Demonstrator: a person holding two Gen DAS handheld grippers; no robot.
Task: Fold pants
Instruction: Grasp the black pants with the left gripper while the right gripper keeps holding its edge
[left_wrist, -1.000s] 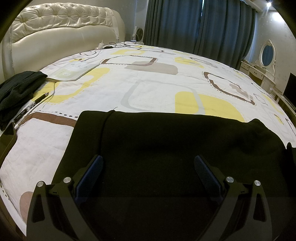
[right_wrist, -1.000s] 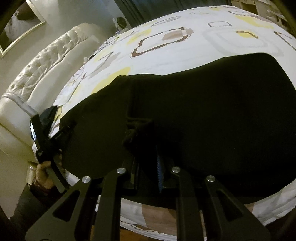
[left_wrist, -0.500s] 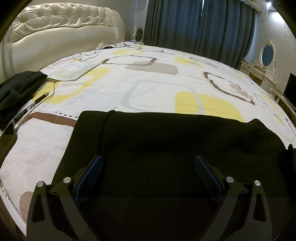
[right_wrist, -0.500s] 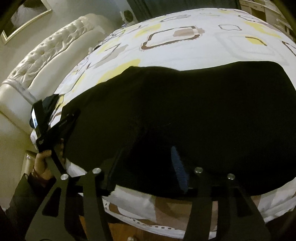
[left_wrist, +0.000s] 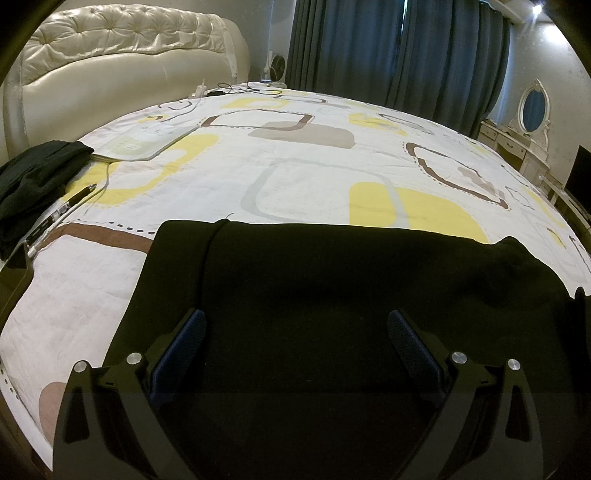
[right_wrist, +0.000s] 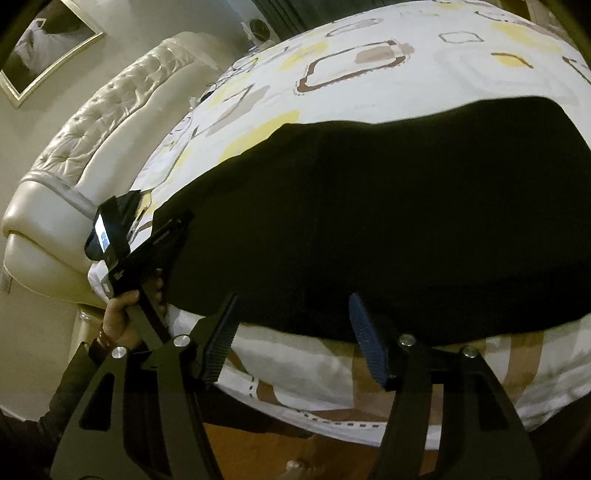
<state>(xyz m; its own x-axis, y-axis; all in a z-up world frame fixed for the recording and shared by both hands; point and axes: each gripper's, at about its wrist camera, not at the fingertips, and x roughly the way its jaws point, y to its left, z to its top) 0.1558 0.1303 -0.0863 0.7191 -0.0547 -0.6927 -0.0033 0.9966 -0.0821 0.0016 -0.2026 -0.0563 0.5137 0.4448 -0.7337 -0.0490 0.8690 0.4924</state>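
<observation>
From the left wrist, the left gripper (left_wrist: 295, 332) hangs spread and empty, the black pants (left_wrist: 332, 295) flat on the bed (left_wrist: 295, 166) just under and ahead of it.

From the right wrist, the right gripper (right_wrist: 291, 325) has just been opening, with nothing between its jaws and the pants' near edge just ahead. A fold looks just laid; next I'd expect a fresh pinch on an edge.

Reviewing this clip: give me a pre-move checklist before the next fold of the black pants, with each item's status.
1. Right tongs released: ok, jaws have just been opening, nothing between them.
2. Left tongs open over the black pants: ok.
3. Pants lying flat on the bedspread: ok.
4. Pants' near edge clear of the bed edge: ok in the right wrist view.
5. Pen and dark folded garment apart from the pants: ok.
6. Fold layers aligned: cannot tell.
</observation>
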